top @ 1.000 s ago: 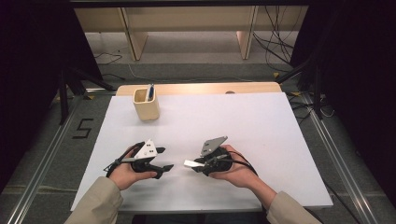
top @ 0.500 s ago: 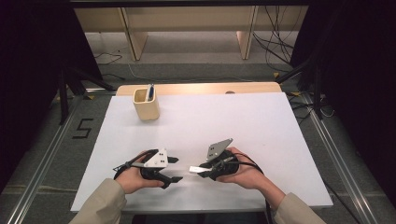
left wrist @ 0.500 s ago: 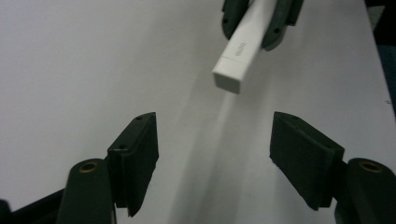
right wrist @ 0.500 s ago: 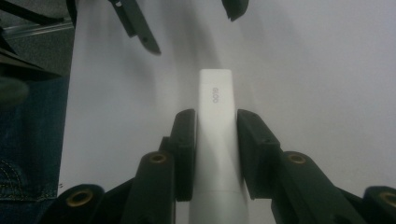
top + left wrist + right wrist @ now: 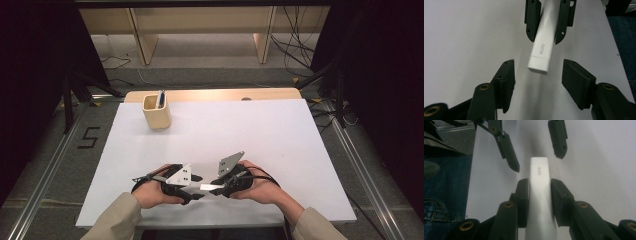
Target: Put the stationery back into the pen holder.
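A white glue stick marked GLOO lies level just above the white table, near its front edge. My right gripper is shut on its middle, one pad on each side. From the left, my left gripper faces it with jaws apart. They have just been closing. The stick's capped end reaches just between the tips, and neither pad touches it. In the high view the two grippers meet nose to nose, with the stick bridging them.
A tan cup holding a blue pen stands at the table's back left. A wooden strip runs along the far edge. Denim-clad legs show below the front edge, close to both hands.
My left gripper has moved right and a little toward the front edge, up to the stick's free end. The right gripper with the stick has hardly shifted.
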### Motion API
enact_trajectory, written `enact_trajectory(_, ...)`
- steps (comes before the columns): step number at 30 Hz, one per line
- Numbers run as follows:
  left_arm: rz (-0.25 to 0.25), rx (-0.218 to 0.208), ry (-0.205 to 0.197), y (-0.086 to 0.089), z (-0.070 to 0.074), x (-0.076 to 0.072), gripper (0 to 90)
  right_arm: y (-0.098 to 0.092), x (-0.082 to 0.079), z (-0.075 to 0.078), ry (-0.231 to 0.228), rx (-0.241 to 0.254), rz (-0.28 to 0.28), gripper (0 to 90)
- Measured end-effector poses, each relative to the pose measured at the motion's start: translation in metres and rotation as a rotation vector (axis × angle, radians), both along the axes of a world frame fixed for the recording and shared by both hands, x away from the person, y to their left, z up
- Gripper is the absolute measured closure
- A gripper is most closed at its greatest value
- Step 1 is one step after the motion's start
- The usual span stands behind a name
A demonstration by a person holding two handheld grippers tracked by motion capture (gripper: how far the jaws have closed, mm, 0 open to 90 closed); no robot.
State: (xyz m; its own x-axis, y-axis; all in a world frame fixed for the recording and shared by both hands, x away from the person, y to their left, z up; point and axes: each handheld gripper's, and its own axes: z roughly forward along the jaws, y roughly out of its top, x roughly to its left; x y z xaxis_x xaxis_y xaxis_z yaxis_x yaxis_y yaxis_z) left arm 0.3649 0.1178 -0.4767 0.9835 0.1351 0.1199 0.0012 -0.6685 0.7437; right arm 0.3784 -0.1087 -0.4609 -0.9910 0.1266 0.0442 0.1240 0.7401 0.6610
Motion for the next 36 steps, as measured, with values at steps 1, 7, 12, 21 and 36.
enact_trajectory(1,-0.005,0.007,-0.002,-0.0009,0.0000,0.0000,45.2,0.0005,-0.0004,0.0001,0.003,-0.001,0.003,69.0)
enact_trajectory(7,-0.029,0.022,0.000,-0.0054,-0.0032,-0.0008,49.7,0.0026,-0.0012,-0.0009,0.005,-0.005,0.013,69.0)
enact_trajectory(12,-0.044,0.025,0.001,-0.0067,-0.0036,-0.0005,54.5,0.0042,-0.0021,-0.0012,0.007,-0.006,0.022,69.0)
enact_trajectory(21,-0.057,0.023,0.001,-0.0075,-0.0038,-0.0011,58.4,0.0055,-0.0029,-0.0014,0.008,-0.007,0.037,69.0)
enact_trajectory(36,-0.060,0.031,0.017,-0.0096,-0.0038,-0.0019,66.5,0.0064,-0.0027,-0.0017,0.003,-0.002,0.044,69.0)
